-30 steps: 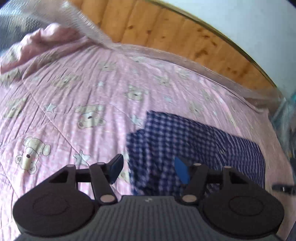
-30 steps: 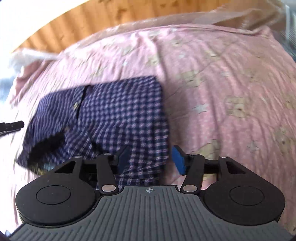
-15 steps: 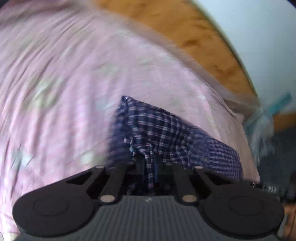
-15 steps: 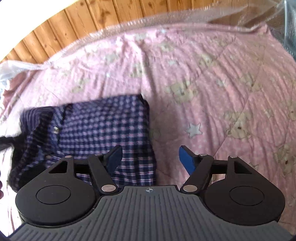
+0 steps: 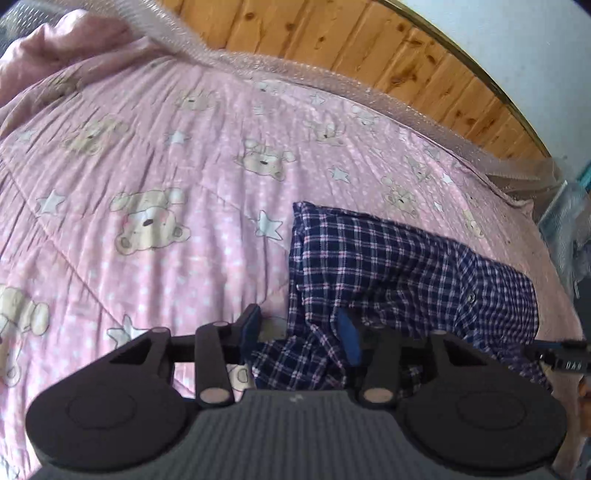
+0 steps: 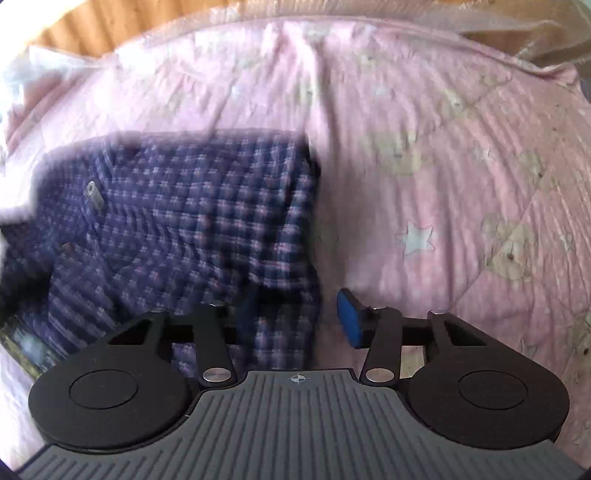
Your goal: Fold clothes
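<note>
In the left wrist view the left gripper (image 5: 299,332) is nearest. Its fingers (image 5: 348,341) have just been opening and now stand apart. The near corner of the checked shirt (image 5: 406,266) lies loose between them, but the pads do not press on it. The tip of the other tool shows at the right edge, near the shirt's right end.

In the right wrist view, which is blurred, the right gripper (image 6: 295,317) is over the near right edge of the shirt (image 6: 192,206). Its fingers (image 6: 349,319) have just been closing a little, yet they stand apart. The shirt's edge is between them, and I cannot tell if the left pad touches the cloth.

The shirt is dark blue with pale lines. It is folded into a rough rectangle and lies flat on the pink quilt (image 5: 155,155), which has bears and stars and covers the bed.

Farther away, a clear plastic sheet (image 5: 332,79) runs along the far edge of the quilt. Behind it is a wooden headboard (image 5: 369,40), and then a pale wall (image 5: 517,33).
</note>
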A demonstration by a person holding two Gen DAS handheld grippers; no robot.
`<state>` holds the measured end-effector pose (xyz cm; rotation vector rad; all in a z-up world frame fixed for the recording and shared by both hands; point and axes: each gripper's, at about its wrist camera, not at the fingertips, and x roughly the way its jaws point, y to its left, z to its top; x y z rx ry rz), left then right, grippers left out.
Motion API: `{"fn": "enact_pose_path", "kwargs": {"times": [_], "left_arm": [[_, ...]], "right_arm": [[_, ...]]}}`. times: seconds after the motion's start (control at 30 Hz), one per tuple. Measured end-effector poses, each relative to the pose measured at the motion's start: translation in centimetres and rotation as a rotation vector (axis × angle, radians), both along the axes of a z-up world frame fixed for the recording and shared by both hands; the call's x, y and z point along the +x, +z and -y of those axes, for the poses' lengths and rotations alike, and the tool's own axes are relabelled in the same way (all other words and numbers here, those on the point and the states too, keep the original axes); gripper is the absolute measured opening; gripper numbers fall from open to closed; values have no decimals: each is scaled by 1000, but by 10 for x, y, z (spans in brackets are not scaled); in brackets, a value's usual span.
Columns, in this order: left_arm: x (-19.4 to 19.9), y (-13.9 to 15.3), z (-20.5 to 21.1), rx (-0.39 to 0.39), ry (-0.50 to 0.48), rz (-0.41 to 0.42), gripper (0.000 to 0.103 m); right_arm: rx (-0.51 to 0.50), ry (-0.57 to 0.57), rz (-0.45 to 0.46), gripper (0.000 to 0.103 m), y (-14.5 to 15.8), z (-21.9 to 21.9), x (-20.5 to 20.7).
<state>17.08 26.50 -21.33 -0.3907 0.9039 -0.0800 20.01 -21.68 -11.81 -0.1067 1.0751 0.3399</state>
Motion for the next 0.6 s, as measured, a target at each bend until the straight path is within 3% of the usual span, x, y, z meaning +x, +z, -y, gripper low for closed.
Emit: {"fn": "enact_pose_path", "kwargs": {"times": [0.1, 0.17, 0.23, 0.33, 0.4, 0.5, 0.6], "left_arm": [[-3, 28, 1, 17, -37, 63, 55], [-3, 43, 4, 11, -91, 78, 68], [-10, 49, 9, -8, -137, 51, 70], [-39, 48, 12, -51, -112, 3, 70], [-69, 37, 3, -174, -22, -46, 69], [-112, 10, -13, -421, 116, -129, 69], [-128, -15, -22, -537, 227, -165, 70]], "right_arm": [[42, -85, 17, 61, 14, 17, -11], [97, -126, -9, 69, 22, 30, -21], [167, -159, -61, 71, 29, 44, -32], [320, -247, -177, 71, 27, 65, -53], [446, -331, -250, 71, 16, 79, -68], [624, -479, -346, 71, -10, 96, -89], [771, -563, -372, 81, -24, 104, -100]]}}
